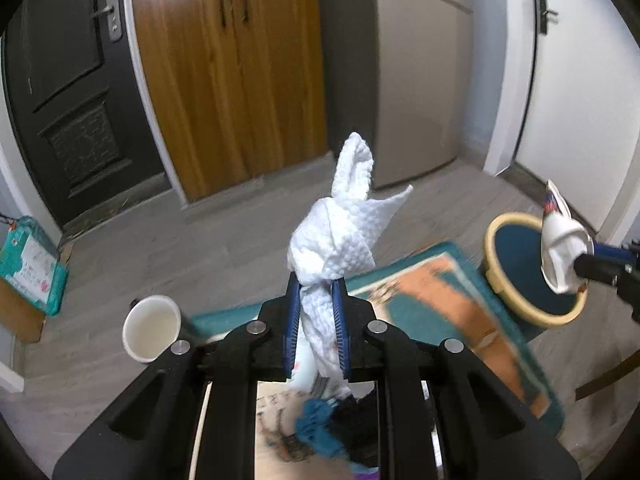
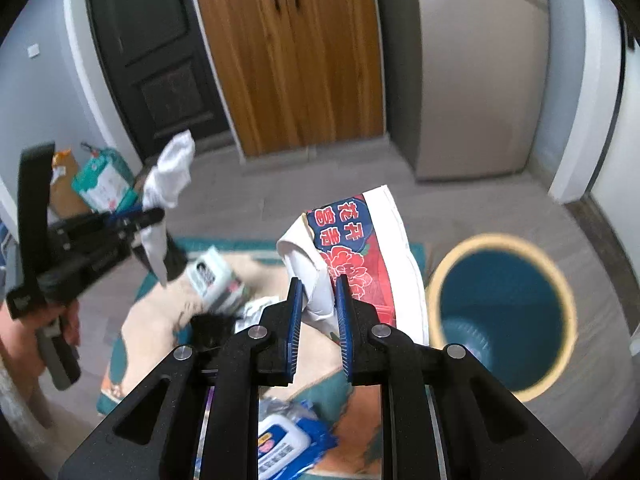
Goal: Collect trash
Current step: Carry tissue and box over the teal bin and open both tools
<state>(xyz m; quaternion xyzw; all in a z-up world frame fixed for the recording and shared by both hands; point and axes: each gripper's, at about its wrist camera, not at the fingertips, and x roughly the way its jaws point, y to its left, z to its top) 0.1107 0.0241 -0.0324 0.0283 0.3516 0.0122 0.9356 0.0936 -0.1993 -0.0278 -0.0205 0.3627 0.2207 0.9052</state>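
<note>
My left gripper (image 1: 316, 286) is shut on a crumpled white paper towel (image 1: 340, 232) and holds it up above the patterned mat (image 1: 440, 292). It also shows at the left of the right wrist view (image 2: 156, 214), towel (image 2: 170, 172) in its jaws. My right gripper (image 2: 318, 286) is shut on a red, blue and white printed wrapper (image 2: 360, 256), held just left of the blue bin with a cream rim (image 2: 502, 312). In the left wrist view the right gripper (image 1: 580, 266) holds the wrapper (image 1: 560, 248) over the bin's (image 1: 520, 264) rim.
A white paper cup (image 1: 150, 328) lies on the floor by the mat. More litter lies on the mat (image 2: 160, 320): a white pack (image 2: 216, 280), a blue wipes pack (image 2: 288, 444), a black item (image 2: 210, 330). A teal package (image 1: 30, 264) stands left; doors and wooden cabinet (image 1: 236, 72) behind.
</note>
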